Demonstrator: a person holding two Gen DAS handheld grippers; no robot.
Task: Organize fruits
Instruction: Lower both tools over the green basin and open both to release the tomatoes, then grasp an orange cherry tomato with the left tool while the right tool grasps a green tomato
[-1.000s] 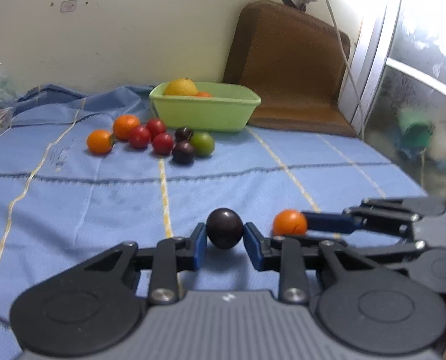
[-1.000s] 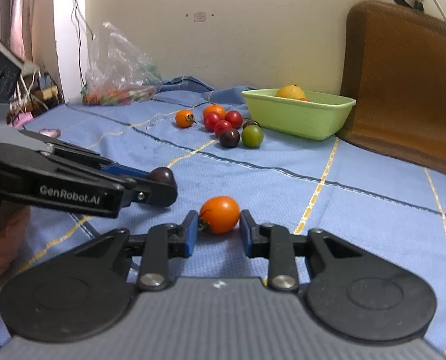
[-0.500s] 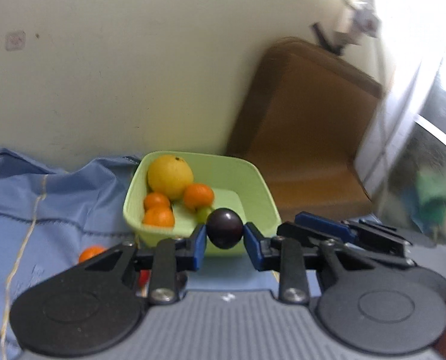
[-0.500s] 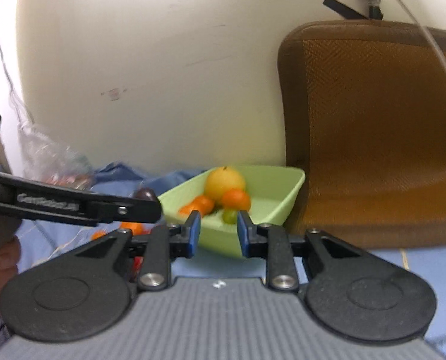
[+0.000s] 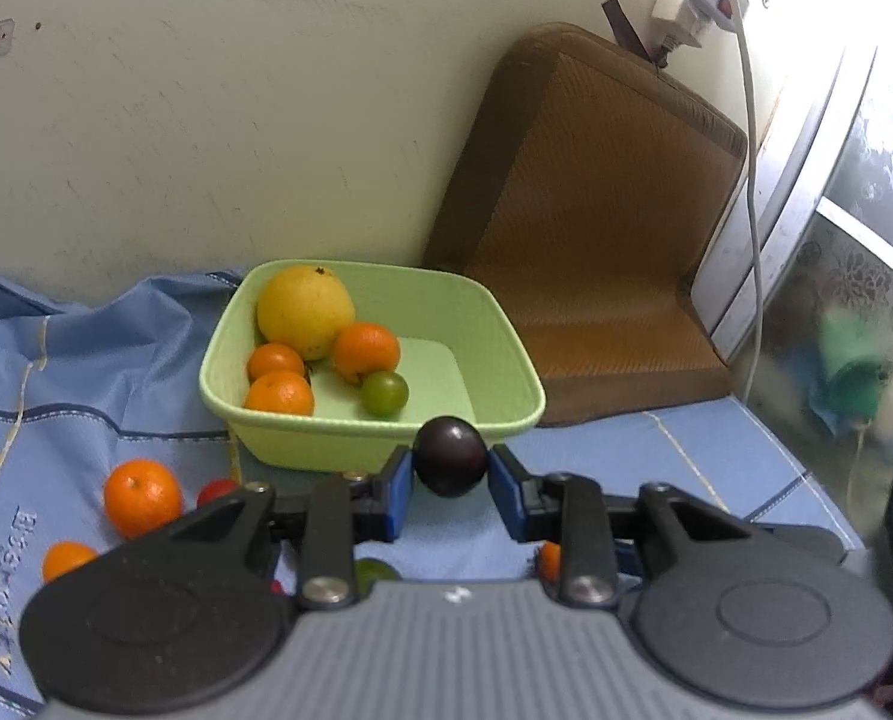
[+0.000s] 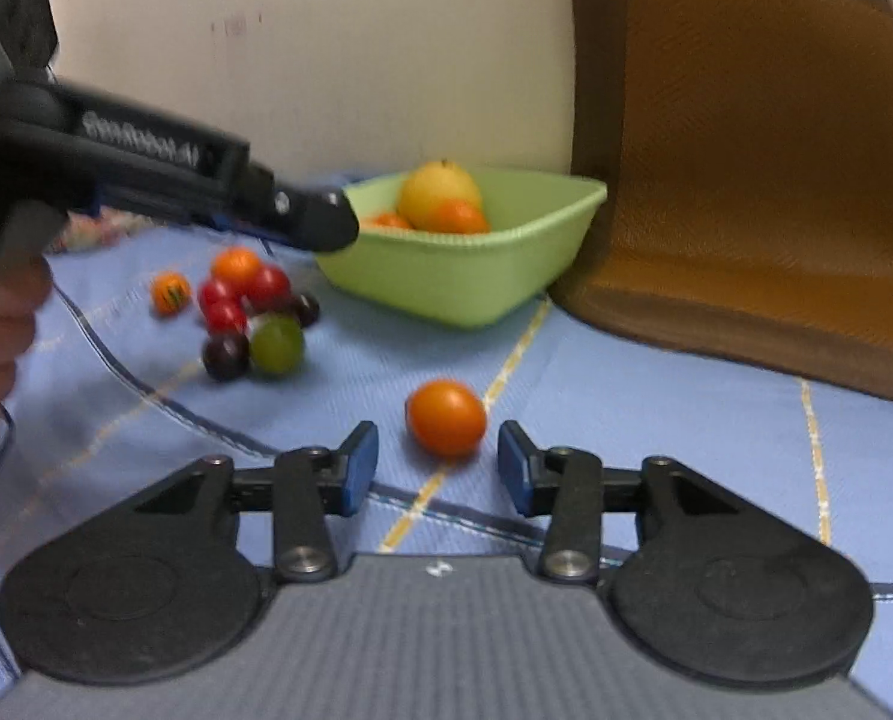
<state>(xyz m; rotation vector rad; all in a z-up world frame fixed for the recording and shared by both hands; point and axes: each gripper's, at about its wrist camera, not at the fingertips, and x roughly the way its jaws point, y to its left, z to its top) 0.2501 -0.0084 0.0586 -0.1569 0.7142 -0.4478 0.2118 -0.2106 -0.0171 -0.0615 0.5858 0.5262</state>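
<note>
the left hand-held gripper [image 5: 450,483] is clamped on a dark plum [image 5: 451,456], just short of the near rim of the green basin [image 5: 515,360] ahead. to finish well, it should carry the plum over the rim to the bare floor right of the small green fruit [image 5: 384,393], then let go low so it does not bounce. the right hand-held gripper [image 6: 438,468] has just been opening; its pads stand apart, clear of the orange tomato [image 6: 445,417] lying on the blue cloth [image 6: 656,408] just ahead of them. more loose fruit [image 6: 248,312] waits ahead to its left.
</note>
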